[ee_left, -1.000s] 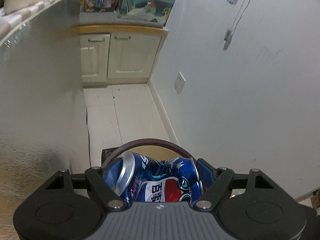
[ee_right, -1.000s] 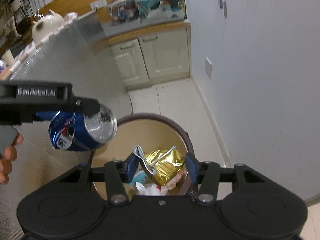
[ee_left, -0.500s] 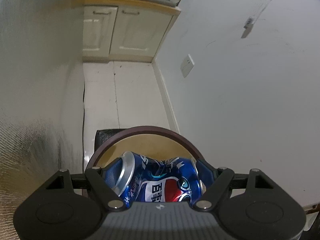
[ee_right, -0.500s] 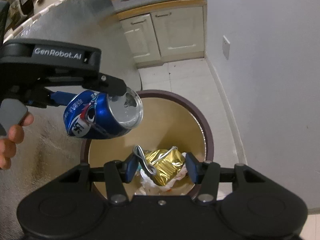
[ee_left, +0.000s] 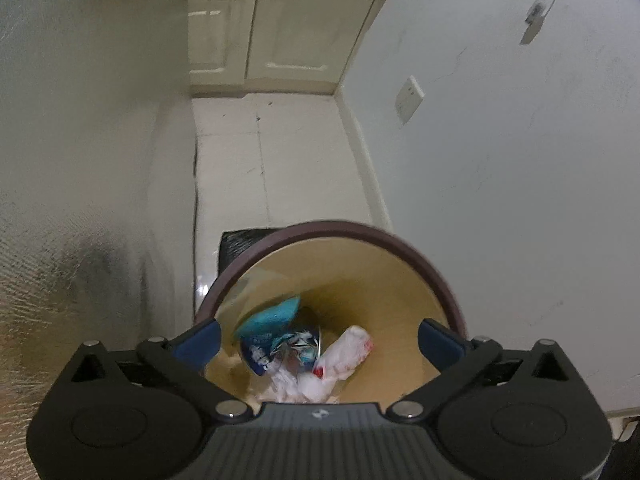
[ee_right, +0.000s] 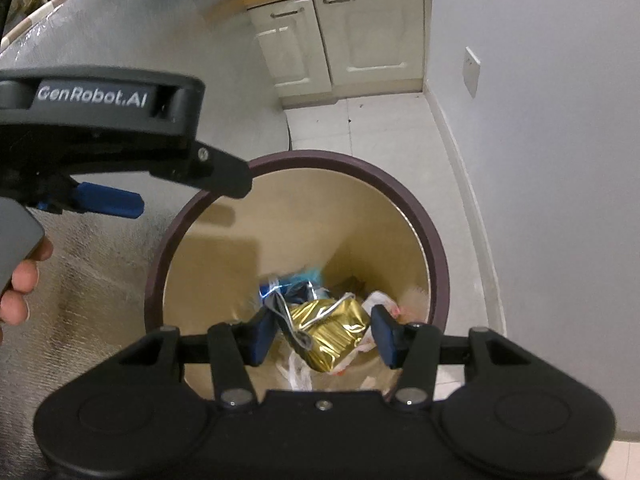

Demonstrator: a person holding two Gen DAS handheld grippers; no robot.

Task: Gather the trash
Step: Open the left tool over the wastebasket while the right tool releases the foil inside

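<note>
Left gripper point(ee_left: 318, 334): jaws opening wide above the bin, nothing between the blue pads; the right wrist view shows one blue finger point(ee_right: 110, 202) jutting bare over the rim.

Blue can point(ee_left: 280, 350): seen blurred low inside the bin, clear of the pads, on or just above the litter; which of the two cannot be told.

Right gripper point(ee_right: 323, 334): jaws clamped on a crumpled gold foil wrapper point(ee_right: 330, 330), held over the bin mouth near its closest edge, tipped steeply down.

Bin point(ee_right: 434, 248): round, dark-rimmed, tan inside, standing on pale floor tiles between a silvery quilted surface point(ee_right: 80, 280) and a white wall point(ee_right: 560, 160); white paper scraps point(ee_left: 344, 354) and a teal scrap point(ee_left: 272, 318) lie at the bottom.

Step in hand: judged to be the drop; the left load looks gone, the wrapper is next.

How to do it well: bring the right gripper further in over the middle of the opening before letting go, since light foil may drift or cling to a pad; open fully and give it a moment to fall.

Watch for: the two tools sit close over one rim, so the left is best lifted clear first. A person's fingers point(ee_right: 18, 292) show at the frame's edge.
</note>
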